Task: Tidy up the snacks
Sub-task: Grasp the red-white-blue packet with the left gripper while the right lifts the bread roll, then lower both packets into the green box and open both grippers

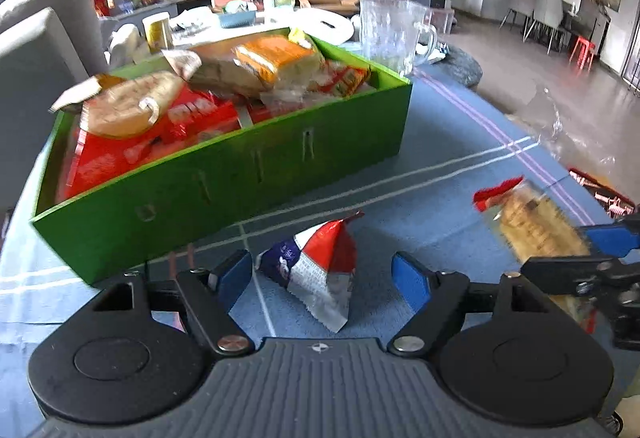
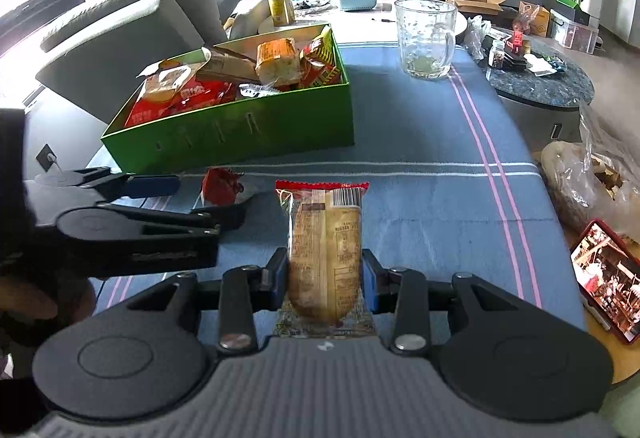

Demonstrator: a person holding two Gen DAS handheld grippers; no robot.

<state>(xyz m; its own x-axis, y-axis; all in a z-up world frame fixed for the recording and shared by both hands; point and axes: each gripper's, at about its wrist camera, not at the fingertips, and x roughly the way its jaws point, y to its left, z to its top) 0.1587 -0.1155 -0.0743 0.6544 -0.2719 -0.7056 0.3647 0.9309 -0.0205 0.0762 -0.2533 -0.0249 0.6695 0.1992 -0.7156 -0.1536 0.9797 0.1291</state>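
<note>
The left gripper [image 1: 324, 276] has its fingers [image 1: 234, 274] standing apart, and a small red, white and blue snack packet [image 1: 320, 270] sits between them on the blue-clothed bench [image 1: 440, 166]. Neither blue pad presses on the packet; there is a gap on each side of it. Beyond the fingertips, slightly to the left, stands the green box [image 1: 240, 174], already heaped with snack packs in red, orange and tan wrappers.

The right gripper [image 2: 325, 278] holds a long clear-wrapped pastry pack [image 2: 326, 238] with a red sealed end. Its fingers [image 2: 276, 278] press on both long sides of the pack, which sticks out forward past the fingertips, red end farthest away. In the left wrist view the same pack appears to the right of the left fingers, tilted and blurred.

From the right wrist view, the left gripper lies to the left of the right fingers, with the small packet showing red in front of its tips. Ahead of the right fingers sits the green box, and to the right of it a glass pitcher [image 2: 426, 38]. A phone [image 2: 608, 278] with a lit screen lies at the far right.
</note>
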